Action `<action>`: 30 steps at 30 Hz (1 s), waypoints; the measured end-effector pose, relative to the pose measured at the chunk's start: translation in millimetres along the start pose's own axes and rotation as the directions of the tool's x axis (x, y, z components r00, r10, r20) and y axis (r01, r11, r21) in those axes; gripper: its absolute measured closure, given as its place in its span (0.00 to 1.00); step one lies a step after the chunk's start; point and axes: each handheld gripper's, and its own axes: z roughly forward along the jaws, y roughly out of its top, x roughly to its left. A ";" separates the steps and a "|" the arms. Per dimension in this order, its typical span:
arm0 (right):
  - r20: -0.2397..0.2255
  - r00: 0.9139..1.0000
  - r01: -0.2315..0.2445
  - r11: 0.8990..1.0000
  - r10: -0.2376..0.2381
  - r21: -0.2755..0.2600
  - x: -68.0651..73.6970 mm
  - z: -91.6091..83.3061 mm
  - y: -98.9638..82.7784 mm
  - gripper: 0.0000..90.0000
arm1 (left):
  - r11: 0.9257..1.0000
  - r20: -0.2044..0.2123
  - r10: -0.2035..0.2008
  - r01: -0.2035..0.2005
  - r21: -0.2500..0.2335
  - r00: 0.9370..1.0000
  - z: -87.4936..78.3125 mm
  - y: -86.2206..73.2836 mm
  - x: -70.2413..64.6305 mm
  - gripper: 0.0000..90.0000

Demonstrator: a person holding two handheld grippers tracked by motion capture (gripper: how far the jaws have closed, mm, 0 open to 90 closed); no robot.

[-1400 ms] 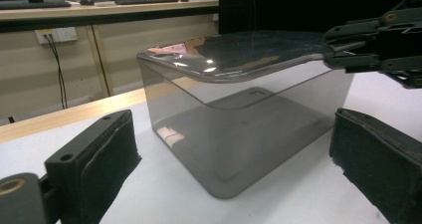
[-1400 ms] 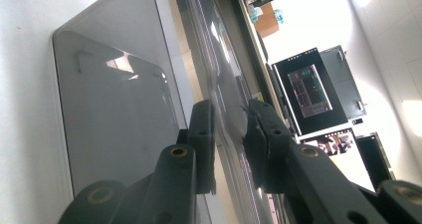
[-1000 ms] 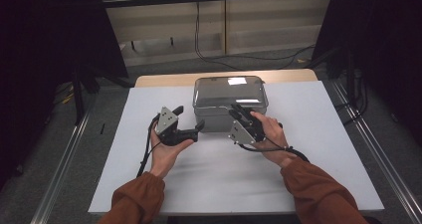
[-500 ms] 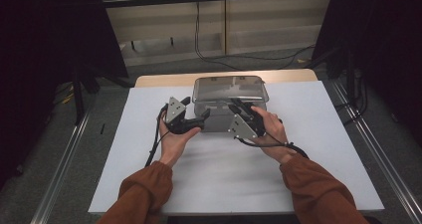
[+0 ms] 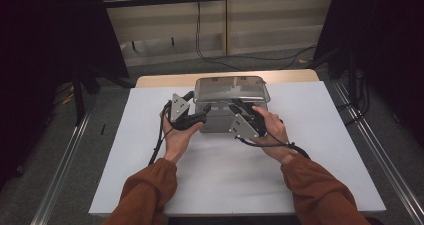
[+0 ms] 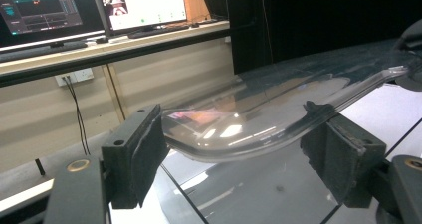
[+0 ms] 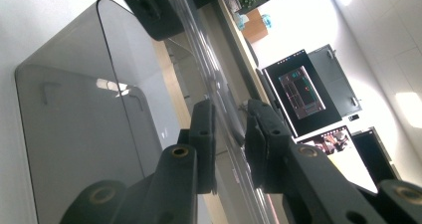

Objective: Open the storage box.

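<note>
A smoky grey box [image 5: 220,121] with a clear lid [image 5: 230,87] stands at the back middle of the white table [image 5: 310,150]. My left gripper [image 5: 200,119] is at the box's front left corner. In the left gripper view the lid's rounded corner [image 6: 259,119] lies between its two pads [image 6: 134,154]. The jaws have just been closing on it, and a wide gap still shows. My right gripper [image 5: 236,105] is at the front right of the box. In the right gripper view its jaws [image 7: 231,129] are shut on the lid's clear rim [image 7: 196,45], with the box wall [image 7: 79,124] beside them.
Bare white tabletop spreads in front of and beside the box. A cable [image 5: 159,140] trails from the left gripper over the table. Monitors [image 6: 139,5] stand on a desk beyond. Dark curtains and metal floor rails [image 5: 65,160] flank the table.
The left hand has moved right and away from me, up to the box's front left corner, and its jaws have narrowed around the lid's corner. The right hand and gripper have stayed put.
</note>
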 end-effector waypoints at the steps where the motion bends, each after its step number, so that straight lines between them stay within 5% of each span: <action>1: -0.007 1.000 -0.013 1.000 0.013 -0.002 -0.6 0.1 -0.9 0.81 | 1.000 -0.001 0.005 -0.005 0.000 1.000 0.1 -0.2 0.8 0.31; 11: -0.029 0.993 -0.112 0.994 0.111 -0.016 -3.5 0.1 -7.9 0.70 | 1.000 0.009 0.010 -0.010 0.000 1.000 1.1 -1.4 3.7 0.33; 16: -0.031 0.975 -0.220 0.975 0.220 0.000 -6.7 -3.2 -19.7 0.53 | 1.000 0.007 0.002 -0.001 -0.007 1.000 0.6 -0.6 4.0 0.34; 19: -0.036 0.955 -0.295 0.955 0.295 0.011 -10.8 -4.2 -25.2 0.43 | 1.000 0.008 -0.003 0.003 -0.006 1.000 1.0 -1.0 4.5 0.34; 23: -0.057 0.914 -0.402 0.915 0.403 0.016 -15.7 -2.6 -31.6 0.24 | 1.000 0.011 -0.012 0.012 -0.004 1.000 0.9 -1.2 5.2 0.34; 26: -0.035 0.894 -0.446 0.895 0.446 0.017 -18.2 -2.6 -36.7 0.15 | 1.000 0.010 -0.016 0.016 -0.001 1.000 1.4 -1.7 4.2 0.34; 30: -0.037 0.854 -0.518 0.855 0.519 0.030 -23.5 -3.6 -44.9 0.11 | 1.000 0.011 -0.018 0.018 0.001 1.000 1.6 -1.9 4.7 0.33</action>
